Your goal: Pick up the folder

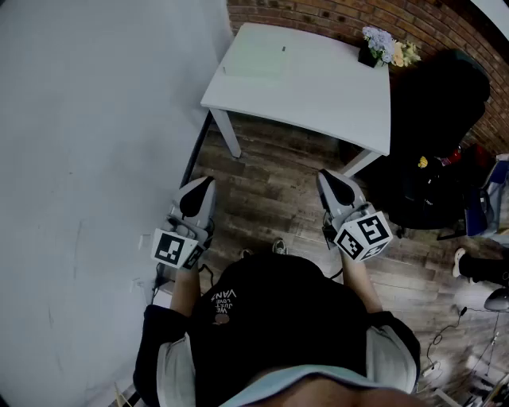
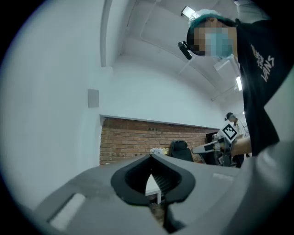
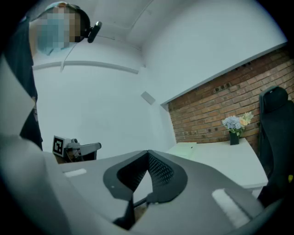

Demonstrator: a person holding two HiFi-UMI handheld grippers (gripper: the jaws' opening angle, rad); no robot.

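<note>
A pale green folder (image 1: 256, 57) lies flat on the far left part of the white table (image 1: 334, 95); in the right gripper view the folder (image 3: 184, 148) shows as a thin pale sheet on the table's near corner. My left gripper (image 1: 203, 184) and my right gripper (image 1: 328, 176) are held level in front of my body, well short of the table, above the wooden floor. Both are shut with nothing between their jaws. The left gripper view shows its closed tips (image 2: 150, 158), with only a sliver of the table behind them. The right gripper's tips (image 3: 148, 153) are closed too.
A small pot of flowers (image 1: 380, 48) stands at the table's far right corner. A black office chair (image 1: 433, 143) sits to the right of the table, against the brick wall (image 1: 358, 16). A white wall (image 1: 95, 119) runs along the left. Someone's shoe (image 1: 477, 266) and cables lie at the right.
</note>
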